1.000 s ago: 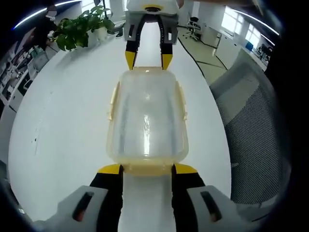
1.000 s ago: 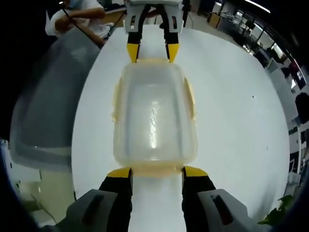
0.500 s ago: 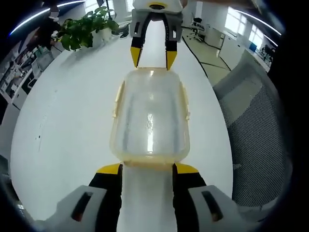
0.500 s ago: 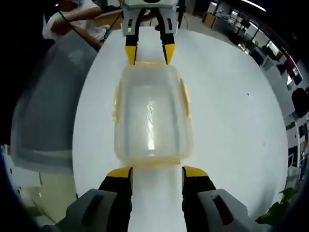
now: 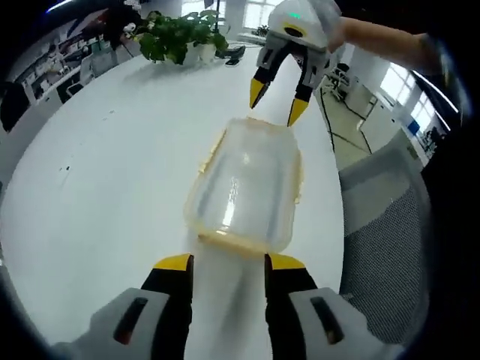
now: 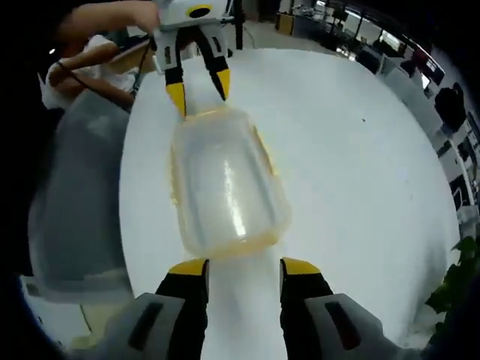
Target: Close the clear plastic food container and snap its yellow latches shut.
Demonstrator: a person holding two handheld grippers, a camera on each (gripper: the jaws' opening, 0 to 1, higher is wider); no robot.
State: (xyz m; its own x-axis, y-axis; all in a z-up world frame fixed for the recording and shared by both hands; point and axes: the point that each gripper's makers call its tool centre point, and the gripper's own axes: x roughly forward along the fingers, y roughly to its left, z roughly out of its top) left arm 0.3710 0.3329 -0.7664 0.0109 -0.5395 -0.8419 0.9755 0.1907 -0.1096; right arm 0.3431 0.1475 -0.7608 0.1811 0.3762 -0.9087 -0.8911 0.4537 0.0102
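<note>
The clear plastic container [image 5: 244, 187] lies on the white table [image 5: 112, 172] with its lid on and yellow latches [image 5: 299, 180] along the rim. My left gripper [image 5: 229, 262] is open, its yellow tips just short of the container's near end. My right gripper [image 5: 276, 103] is open too and hovers at the far end, held by a hand. From the right gripper view, the container [image 6: 225, 184] stretches away from my right gripper [image 6: 244, 268], and the left gripper [image 6: 199, 91] hangs over the opposite end. Nothing is between either pair of jaws.
A potted plant [image 5: 176, 34] stands at the table's far end. A grey mesh chair [image 5: 382, 225] sits close to the table edge beside the container. A person in white [image 6: 75, 67] sits beyond that chair [image 6: 67, 202]. Plant leaves [image 6: 457, 277] show at the side.
Both grippers have drawn back and lifted a little from the container's ends, where their tips flanked the end latches. Both views have rolled. The container has stayed put.
</note>
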